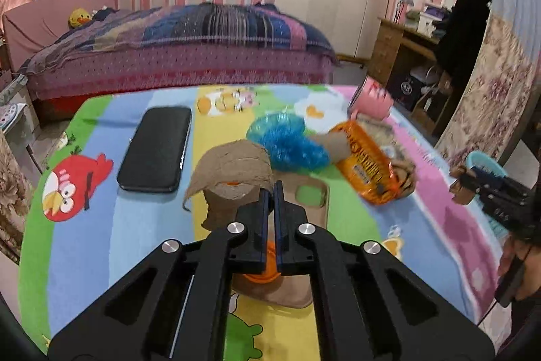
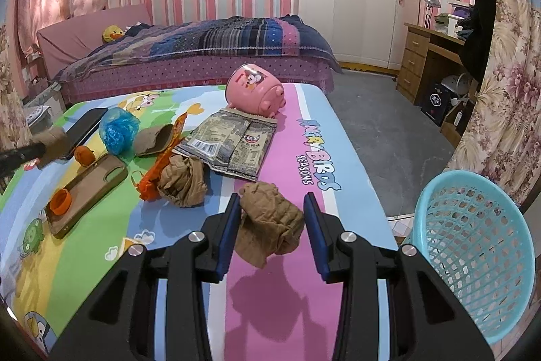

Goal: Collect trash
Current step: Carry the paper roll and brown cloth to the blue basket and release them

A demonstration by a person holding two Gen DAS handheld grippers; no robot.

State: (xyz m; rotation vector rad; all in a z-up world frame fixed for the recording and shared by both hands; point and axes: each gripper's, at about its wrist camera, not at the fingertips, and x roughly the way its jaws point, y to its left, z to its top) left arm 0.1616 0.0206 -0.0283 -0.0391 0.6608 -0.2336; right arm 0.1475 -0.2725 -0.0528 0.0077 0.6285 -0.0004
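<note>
1. Nearest the left wrist camera, the left gripper had its jaws shut on a torn edge of a brown cardboard tube piece, held above the cartoon-print tablecloth.
2. Left of it lay a black smartphone; under the fingers, an orange bottle cap sat on a tan phone case.
3. Further right: a crumpled blue plastic bag, then an orange snack wrapper, then a tipped pink pig-shaped cup.
4. The right gripper stood part open, a crumpled brown paper wad between its blue pads; whether both pads pressed it, I could not tell.
5. A light-blue mesh plastic basket stood just beside the table's right edge.
</note>
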